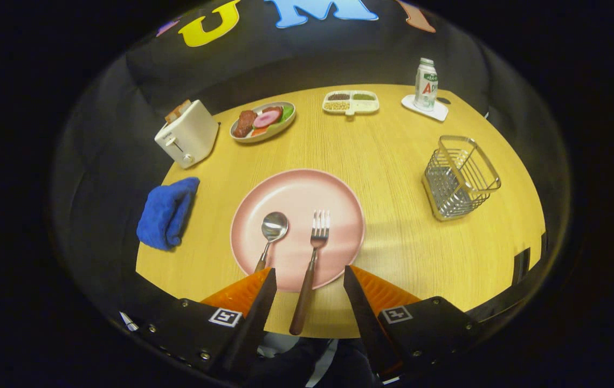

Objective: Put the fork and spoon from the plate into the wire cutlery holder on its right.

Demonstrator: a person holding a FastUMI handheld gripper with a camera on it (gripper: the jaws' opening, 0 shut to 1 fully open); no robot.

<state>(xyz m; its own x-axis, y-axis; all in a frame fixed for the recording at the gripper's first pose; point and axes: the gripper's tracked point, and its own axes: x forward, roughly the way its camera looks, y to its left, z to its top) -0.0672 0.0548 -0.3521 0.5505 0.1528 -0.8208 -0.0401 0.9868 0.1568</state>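
Round wooden table [393,161] in the booth, set like a meal: pink plate [296,188] near centre, fork [312,253] and spoon [271,231] lying on it, heads far, handles toward us, so easy to approach. Wire cutlery holder [460,178] stands upright, well right of plate, top unobstructed. Gripper [307,277] spread wide, holding nothing; fork handle lies between the fingers, spoon handle just beside the left one. Likely fork first.

tongs [309,276], blk housings w/ screws, square tags
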